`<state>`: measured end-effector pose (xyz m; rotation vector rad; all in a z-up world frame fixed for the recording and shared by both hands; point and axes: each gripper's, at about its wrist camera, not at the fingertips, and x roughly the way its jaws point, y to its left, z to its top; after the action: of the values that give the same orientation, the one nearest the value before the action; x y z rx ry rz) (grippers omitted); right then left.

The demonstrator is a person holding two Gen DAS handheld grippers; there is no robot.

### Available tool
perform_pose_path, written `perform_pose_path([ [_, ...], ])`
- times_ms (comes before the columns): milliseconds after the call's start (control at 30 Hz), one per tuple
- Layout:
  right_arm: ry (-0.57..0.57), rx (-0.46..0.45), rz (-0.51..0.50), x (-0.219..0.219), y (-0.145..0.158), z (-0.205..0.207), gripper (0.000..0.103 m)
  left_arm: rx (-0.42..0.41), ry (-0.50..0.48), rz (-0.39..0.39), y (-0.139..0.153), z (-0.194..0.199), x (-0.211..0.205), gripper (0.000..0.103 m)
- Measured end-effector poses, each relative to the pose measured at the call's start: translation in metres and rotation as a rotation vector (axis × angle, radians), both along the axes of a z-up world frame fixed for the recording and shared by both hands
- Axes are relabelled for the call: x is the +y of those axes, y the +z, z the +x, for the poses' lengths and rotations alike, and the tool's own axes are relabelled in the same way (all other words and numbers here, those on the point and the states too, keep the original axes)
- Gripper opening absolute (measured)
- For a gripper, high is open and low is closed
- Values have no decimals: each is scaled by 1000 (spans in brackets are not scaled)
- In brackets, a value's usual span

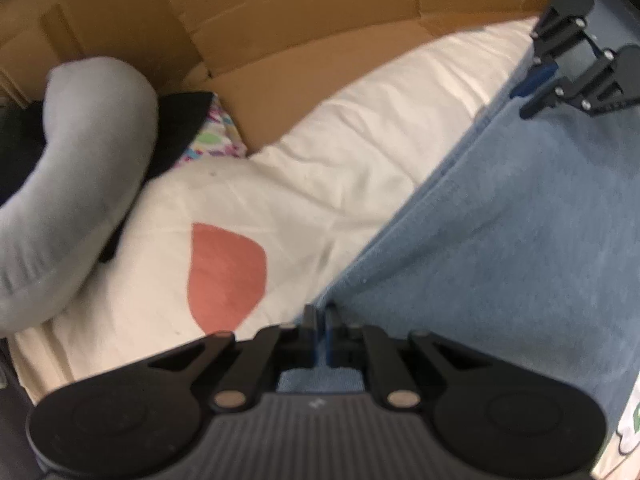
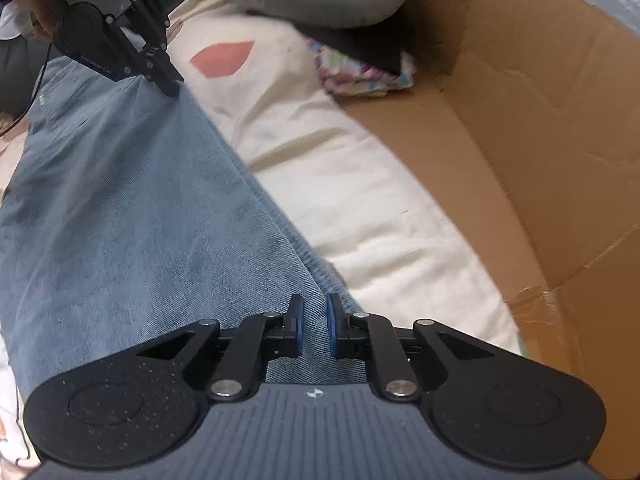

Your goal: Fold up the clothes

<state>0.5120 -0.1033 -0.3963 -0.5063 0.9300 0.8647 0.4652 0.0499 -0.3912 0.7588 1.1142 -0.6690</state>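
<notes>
Left wrist view: left tongs (image 1: 320,334) pinch the blue jeans' (image 1: 500,240) near edge; right tongs (image 2: 314,330) clamp its far end. Jeans stretch lengthwise between them over a cream sheet (image 1: 340,120); cardboard box (image 2: 520,120) walls close beside.

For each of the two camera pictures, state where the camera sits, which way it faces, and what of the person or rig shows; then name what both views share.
Left wrist: sits on the left gripper, facing along the blue denim garment toward the cardboard box; the right gripper shows far off.
Right wrist: sits on the right gripper, facing back along the denim; the left gripper and a hand show.
Shared: denim, cream sheet, grey pillow, box.
</notes>
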Motion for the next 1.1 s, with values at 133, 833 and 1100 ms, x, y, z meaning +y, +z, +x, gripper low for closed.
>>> perform_pose_path([
  [133,-19,-18,-16,2,-1,1,10,15,10,-1,-2,4,-1,3],
  [833,-252,-49,26,-86,14,4,33,2,37,-200,-1,-6,-78,38],
  [1100,-358,-55,-41,-146,7,-3,37,39,-60,-264,-17,-19,-153,39],
])
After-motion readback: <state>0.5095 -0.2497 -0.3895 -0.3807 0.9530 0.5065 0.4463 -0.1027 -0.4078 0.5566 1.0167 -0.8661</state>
